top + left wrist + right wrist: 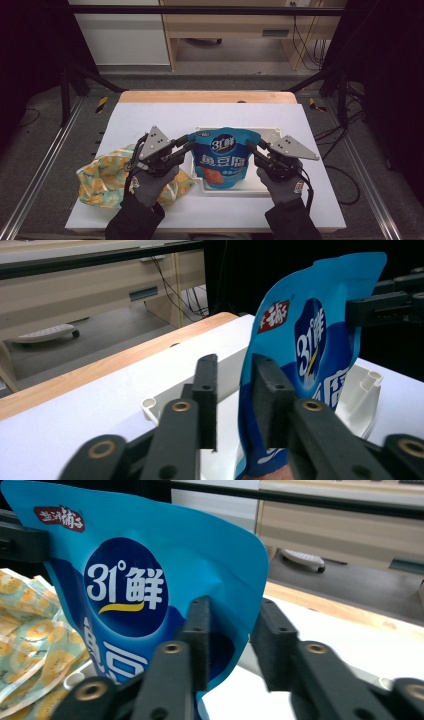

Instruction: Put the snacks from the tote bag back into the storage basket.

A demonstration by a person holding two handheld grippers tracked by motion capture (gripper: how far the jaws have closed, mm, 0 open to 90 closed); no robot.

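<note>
A blue snack pouch (226, 156) stands upright over a shallow white tray (267, 185) in the middle of the white-topped bench (165, 117), held up between two hand-held tongs. The left tongs (189, 144) come in from the left and meet the pouch at its upper left edge; the right tongs (251, 145) come in from the right and meet its upper right edge. Each is carried by a gloved hand, the left hand (150, 182) and the right hand (281, 184) both near the front edge of the bench.

In the left gripper view the pouch (305, 355) rises between the two black pads. Its edge lies against the right-hand pad (269, 400), while a clear gap shows between it and the left-hand pad (206, 395), so these tongs are parted and not pinching the pouch. In the right gripper view the pouch (145, 590) has its edge passing between the pads: the film lies against the left-hand pad (199, 640), and open space shows before the right-hand pad (272, 645), so these tongs are also parted, with the pouch's edge loose between them.

To the left of the tray, just under the left hand, a crumpled yellow patterned bag (107, 177) lies on the bench. A strip of bare wood (205, 96) shows along the bench's far edge.
</note>
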